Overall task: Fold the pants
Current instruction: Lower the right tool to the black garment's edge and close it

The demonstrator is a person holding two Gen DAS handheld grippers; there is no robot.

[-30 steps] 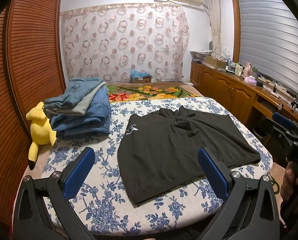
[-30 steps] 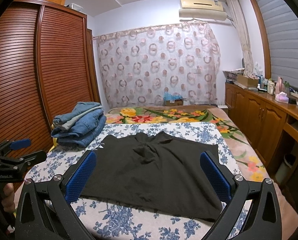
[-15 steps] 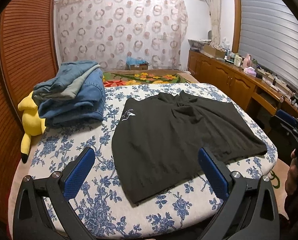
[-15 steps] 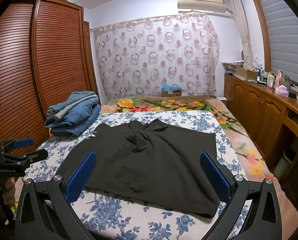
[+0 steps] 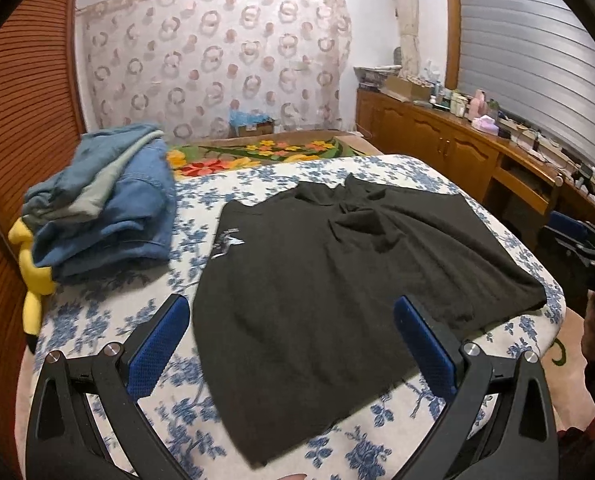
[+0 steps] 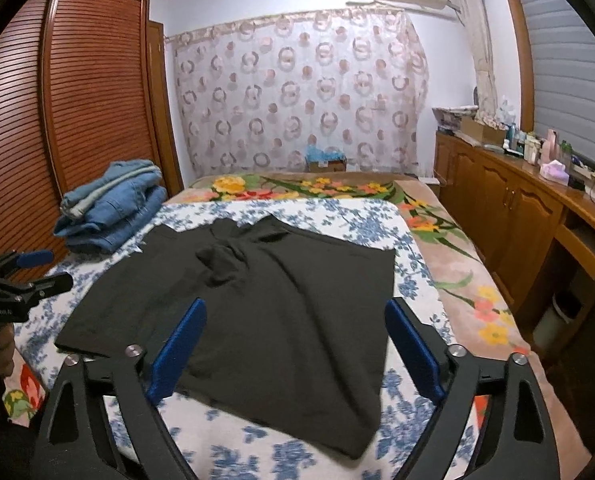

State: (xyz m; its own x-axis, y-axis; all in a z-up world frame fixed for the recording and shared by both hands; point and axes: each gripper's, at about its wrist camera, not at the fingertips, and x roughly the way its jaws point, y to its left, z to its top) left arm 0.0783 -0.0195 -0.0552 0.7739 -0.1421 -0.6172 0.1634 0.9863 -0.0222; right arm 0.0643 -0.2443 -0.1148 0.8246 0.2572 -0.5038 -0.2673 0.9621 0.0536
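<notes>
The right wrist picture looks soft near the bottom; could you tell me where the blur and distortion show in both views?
Right wrist view: the bedsheet print smears near the bottom, and the wardrobe bows from fisheye. Left wrist view: the black pants look slightly soft, sheet flowers less smeared, dark corners.

Both wrist views look forward from the bed's near end toward the curtain; left view from left of centre, seemingly lower. Shared: black pants, jeans pile.

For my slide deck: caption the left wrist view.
Open left gripper hovers over black pants spread on the floral bedspread, beside stacked jeans.
</notes>
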